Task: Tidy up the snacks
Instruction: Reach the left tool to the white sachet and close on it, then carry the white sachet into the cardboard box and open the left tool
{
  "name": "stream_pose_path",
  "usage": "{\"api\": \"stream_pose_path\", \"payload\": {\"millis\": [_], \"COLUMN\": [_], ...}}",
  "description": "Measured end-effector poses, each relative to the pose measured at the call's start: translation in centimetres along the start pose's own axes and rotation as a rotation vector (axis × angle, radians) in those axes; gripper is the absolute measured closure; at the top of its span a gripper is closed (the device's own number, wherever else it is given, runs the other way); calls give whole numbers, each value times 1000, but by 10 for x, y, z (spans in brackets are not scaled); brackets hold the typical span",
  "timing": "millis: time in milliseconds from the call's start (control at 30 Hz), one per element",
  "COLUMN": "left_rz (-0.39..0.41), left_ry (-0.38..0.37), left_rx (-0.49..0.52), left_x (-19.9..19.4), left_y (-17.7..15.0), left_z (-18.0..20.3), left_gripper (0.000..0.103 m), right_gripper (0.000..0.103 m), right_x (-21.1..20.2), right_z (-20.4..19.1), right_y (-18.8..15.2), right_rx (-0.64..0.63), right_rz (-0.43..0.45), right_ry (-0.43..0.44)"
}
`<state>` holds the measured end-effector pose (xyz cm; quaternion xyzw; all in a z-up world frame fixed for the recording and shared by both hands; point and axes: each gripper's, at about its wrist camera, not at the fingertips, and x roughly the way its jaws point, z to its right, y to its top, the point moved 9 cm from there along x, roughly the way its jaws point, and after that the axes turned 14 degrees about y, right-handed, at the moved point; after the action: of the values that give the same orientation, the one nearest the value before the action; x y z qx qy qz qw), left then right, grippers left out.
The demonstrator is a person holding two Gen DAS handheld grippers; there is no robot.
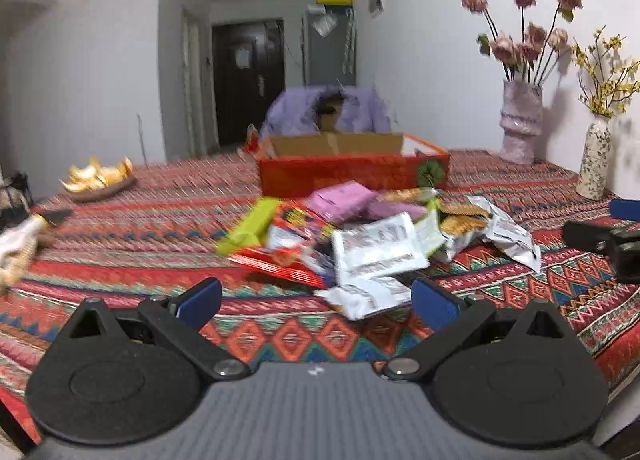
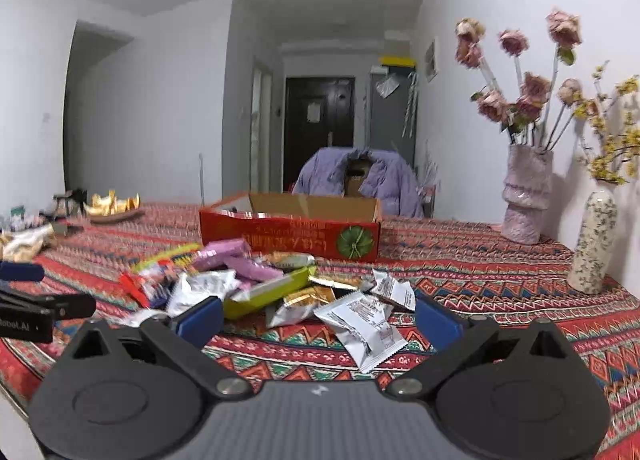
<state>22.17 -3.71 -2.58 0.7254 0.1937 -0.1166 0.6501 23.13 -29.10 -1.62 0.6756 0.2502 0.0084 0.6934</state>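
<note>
A patterned tablecloth [image 1: 120, 260] covers the whole table, its near edge cut off behind the gripper bodies in both views. Toward the far side stands an open red cardboard box [image 1: 352, 176]; its inside is mostly hidden by the front wall, so what it holds cannot be told. A purple jacket [image 1: 360, 108] hangs on a chair behind the box, covering the chair almost entirely. Between the box and the grippers lies the pile of snacks [image 1: 360, 236], packets overlapping so that several are half buried, and motion blur makes their print unreadable. A silver packet [image 2: 368, 330] lies at the pile's near edge. The left gripper [image 1: 316, 300] hovers low before the pile with its jaws wide apart, empty. The right gripper [image 2: 318, 316] is likewise spread wide and holds nothing. A pink vase [image 1: 520, 124] and a slim white vase [image 1: 596, 160] stand by the wall.
</note>
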Motion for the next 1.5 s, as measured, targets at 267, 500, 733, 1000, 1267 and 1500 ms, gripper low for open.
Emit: {"api": "stream_pose_path", "payload": {"millis": [267,500,733,1000,1267,1500], "left_rz": [-131,-236,-261,-197,-83,-38], "left_ry": [1,41,49,43,29,-16], "left_rx": [-44,-56,-31,4,-1,-29], "left_x": [57,83,68,34,-14,-26], "left_y": [6,-9,-19,-12,-6,6], "left_z": [39,43,35,30,27,17], "left_gripper": [4,36,56,58,58,58], "right_gripper": [19,19,41,49,49,49], "right_x": [69,116,131,88,14,-6], "right_z": [40,58,73,53,15,4], "right_y": [-19,-25,-30,-36,-28,-16], "right_rx": [14,-44,75,107,111,126], "right_rz": [-221,-329,-348,-309,-190,-128], "right_ry": [40,93,182,185,192,182]}}
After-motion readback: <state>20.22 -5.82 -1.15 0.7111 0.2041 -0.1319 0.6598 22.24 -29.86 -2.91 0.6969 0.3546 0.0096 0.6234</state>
